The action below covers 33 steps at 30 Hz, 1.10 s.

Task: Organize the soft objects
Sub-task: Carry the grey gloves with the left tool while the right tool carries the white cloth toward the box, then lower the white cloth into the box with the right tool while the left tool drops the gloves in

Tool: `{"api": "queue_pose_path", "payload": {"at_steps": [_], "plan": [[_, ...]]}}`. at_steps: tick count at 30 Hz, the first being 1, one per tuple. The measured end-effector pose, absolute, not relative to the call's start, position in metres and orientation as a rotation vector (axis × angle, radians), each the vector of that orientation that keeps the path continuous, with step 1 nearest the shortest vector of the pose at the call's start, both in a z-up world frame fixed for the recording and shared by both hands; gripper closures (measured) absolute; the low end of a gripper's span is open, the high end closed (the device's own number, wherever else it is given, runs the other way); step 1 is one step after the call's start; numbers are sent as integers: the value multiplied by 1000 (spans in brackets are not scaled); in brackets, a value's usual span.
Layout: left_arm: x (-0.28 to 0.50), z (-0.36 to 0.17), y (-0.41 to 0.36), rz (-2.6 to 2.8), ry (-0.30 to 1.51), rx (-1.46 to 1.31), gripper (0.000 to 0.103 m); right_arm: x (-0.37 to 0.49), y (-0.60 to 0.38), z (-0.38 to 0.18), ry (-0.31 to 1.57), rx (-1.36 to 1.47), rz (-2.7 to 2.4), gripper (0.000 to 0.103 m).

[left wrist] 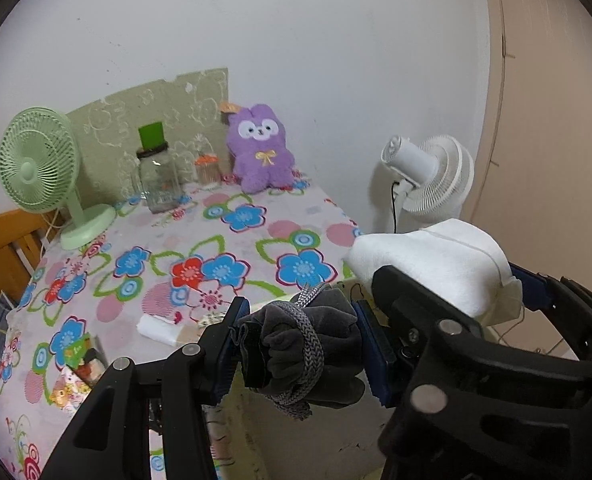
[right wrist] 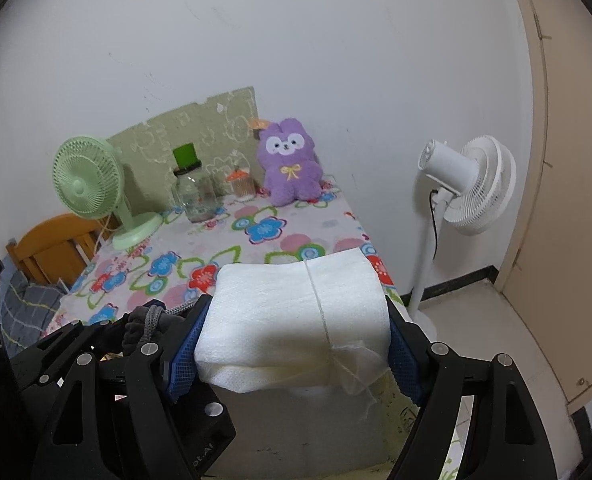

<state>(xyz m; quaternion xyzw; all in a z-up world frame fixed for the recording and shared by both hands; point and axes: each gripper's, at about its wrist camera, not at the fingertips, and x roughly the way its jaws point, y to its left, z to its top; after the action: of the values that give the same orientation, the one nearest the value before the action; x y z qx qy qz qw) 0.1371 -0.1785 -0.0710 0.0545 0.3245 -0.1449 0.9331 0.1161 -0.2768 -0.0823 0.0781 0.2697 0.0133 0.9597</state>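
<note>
My left gripper (left wrist: 302,354) is shut on a dark grey velvet pouch (left wrist: 296,344) with a grey braided drawstring, held in the air off the table's near edge. My right gripper (right wrist: 292,350) is shut on a white bundle of folded cloth (right wrist: 296,320) tied with a thin string; the bundle also shows in the left wrist view (left wrist: 436,264), just right of the pouch. The pouch shows at the left in the right wrist view (right wrist: 144,324). A purple plush toy (left wrist: 261,150) sits upright at the table's far edge against the wall.
The table has a flowered cloth (left wrist: 216,240). On it stand a green desk fan (left wrist: 40,168), a glass jar (left wrist: 158,180) and a small orange-lidded container (left wrist: 207,168); a small white packet (left wrist: 158,328) lies near the front. A white floor fan (right wrist: 468,184) stands right of the table. A wooden chair (right wrist: 52,248) is at the left.
</note>
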Motion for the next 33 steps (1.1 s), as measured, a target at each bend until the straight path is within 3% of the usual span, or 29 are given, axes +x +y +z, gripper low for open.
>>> {"api": "queue_pose_path", "payload": {"at_steps": [8,12,17,33], "plan": [[153,-85,-190,-300,738,139,46,133,-287,-98,597,188,23,22],[155,-89,-192,-314,777,145,27,139,-289,-102,610,195,24,22],[156,-88,-191,-294,786,143,16,142,-289,-102,609,200,35,21],[148,-77,-181,-284,749,152,9,139,-281,-95,630,203,32,9]]}}
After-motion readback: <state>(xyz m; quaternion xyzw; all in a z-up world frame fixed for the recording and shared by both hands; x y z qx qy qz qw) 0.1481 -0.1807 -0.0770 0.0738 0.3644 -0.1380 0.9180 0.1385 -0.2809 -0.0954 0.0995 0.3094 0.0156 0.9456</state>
